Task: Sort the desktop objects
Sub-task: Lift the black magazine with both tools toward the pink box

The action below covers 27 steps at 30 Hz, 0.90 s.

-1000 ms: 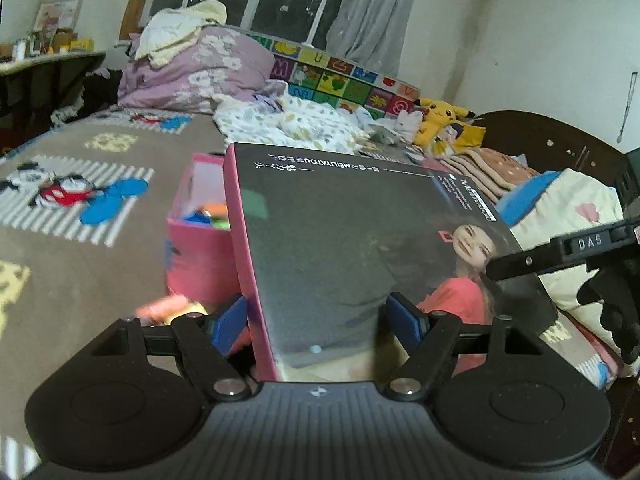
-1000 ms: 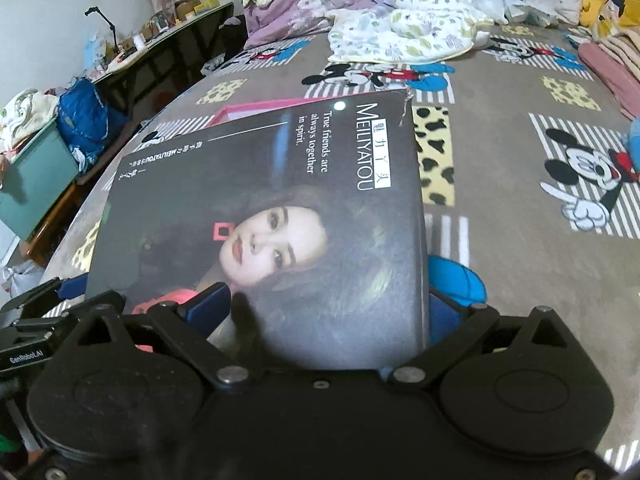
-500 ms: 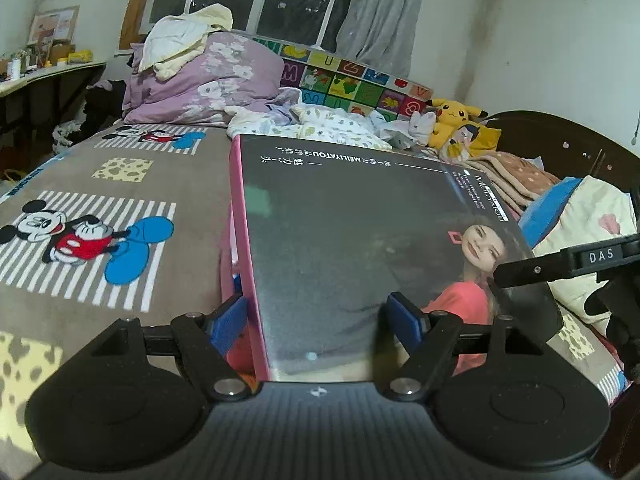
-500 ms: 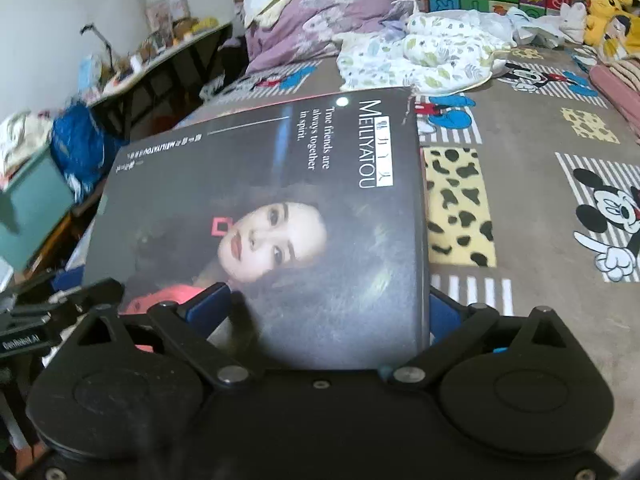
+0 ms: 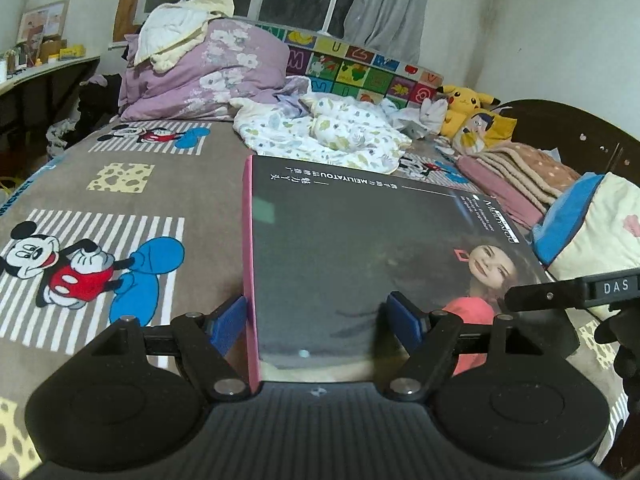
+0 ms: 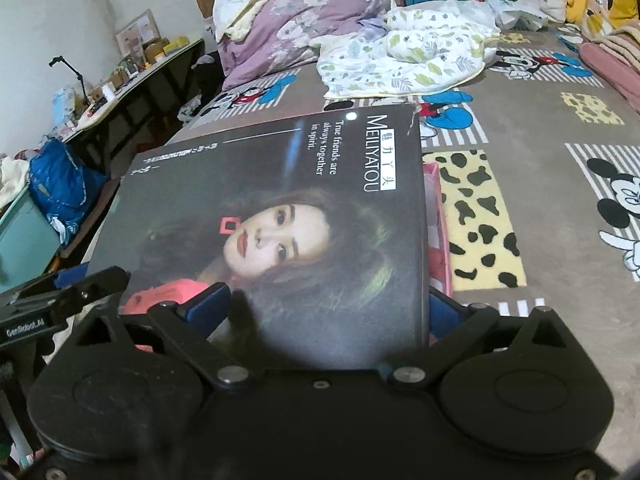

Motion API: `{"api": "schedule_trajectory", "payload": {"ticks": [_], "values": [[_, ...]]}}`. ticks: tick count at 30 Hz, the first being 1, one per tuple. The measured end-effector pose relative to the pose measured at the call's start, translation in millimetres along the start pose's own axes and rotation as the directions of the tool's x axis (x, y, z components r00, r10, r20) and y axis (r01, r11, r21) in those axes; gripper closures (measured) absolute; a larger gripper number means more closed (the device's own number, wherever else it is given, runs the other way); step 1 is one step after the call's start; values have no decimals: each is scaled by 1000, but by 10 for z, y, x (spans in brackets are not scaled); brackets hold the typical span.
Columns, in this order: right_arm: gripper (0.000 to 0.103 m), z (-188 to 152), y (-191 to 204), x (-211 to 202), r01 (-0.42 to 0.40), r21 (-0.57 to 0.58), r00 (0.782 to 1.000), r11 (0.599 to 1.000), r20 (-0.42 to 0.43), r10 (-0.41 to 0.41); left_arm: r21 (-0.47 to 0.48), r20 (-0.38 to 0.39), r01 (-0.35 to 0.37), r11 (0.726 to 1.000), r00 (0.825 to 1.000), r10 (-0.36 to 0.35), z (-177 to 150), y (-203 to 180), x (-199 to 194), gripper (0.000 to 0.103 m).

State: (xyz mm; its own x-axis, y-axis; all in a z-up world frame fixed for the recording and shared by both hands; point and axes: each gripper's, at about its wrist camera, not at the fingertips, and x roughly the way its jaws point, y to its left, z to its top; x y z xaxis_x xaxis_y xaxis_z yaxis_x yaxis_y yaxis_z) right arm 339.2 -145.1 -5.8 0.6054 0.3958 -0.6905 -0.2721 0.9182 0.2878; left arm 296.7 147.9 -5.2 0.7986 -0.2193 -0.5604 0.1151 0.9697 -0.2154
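Note:
A flat dark box lid (image 5: 360, 248) with a woman's portrait, white MEILIYATOU lettering and pink side walls fills the middle of both views (image 6: 280, 232). My left gripper (image 5: 320, 320) is shut on one edge of the lid, blue pads against its sides. My right gripper (image 6: 324, 308) is shut on the adjoining edge. The lid lies level over a pink box (image 6: 438, 232), of which only a strip shows at the lid's right edge. The right gripper's arm (image 5: 572, 290) shows at the right of the left wrist view.
A grey Mickey Mouse blanket (image 5: 100, 200) covers the bed. A purple duvet pile (image 5: 208, 72), a floral cloth (image 6: 412, 60) and Pikachu plush toys (image 5: 468, 112) lie at the far end. A cluttered desk (image 6: 132, 76) and a blue bag (image 6: 56, 184) stand at the left.
Both grippers carried the lid over the pink box and lowered it; the box's open inside and the coloured items in it are now covered. Both cameras have tilted up.

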Motion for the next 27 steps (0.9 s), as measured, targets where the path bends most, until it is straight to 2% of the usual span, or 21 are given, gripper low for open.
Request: {"api": "schedule_trajectory", "payload": {"ticks": [9, 15, 19, 27], "values": [[2, 114, -155, 239, 32, 59, 999, 998, 14, -33, -44, -36, 33, 998, 999, -34, -6, 116, 469, 27], [2, 177, -202, 366, 59, 49, 998, 997, 20, -60, -72, -57, 35, 997, 998, -39, -69, 169, 714, 28], [2, 203, -203, 431, 64, 42, 998, 997, 25, -66, -102, -66, 39, 994, 997, -46, -92, 234, 814, 28], [2, 215, -237, 554, 73, 44, 997, 996, 22, -74, -95, -60, 38, 995, 997, -44, -109, 262, 888, 27]]}}
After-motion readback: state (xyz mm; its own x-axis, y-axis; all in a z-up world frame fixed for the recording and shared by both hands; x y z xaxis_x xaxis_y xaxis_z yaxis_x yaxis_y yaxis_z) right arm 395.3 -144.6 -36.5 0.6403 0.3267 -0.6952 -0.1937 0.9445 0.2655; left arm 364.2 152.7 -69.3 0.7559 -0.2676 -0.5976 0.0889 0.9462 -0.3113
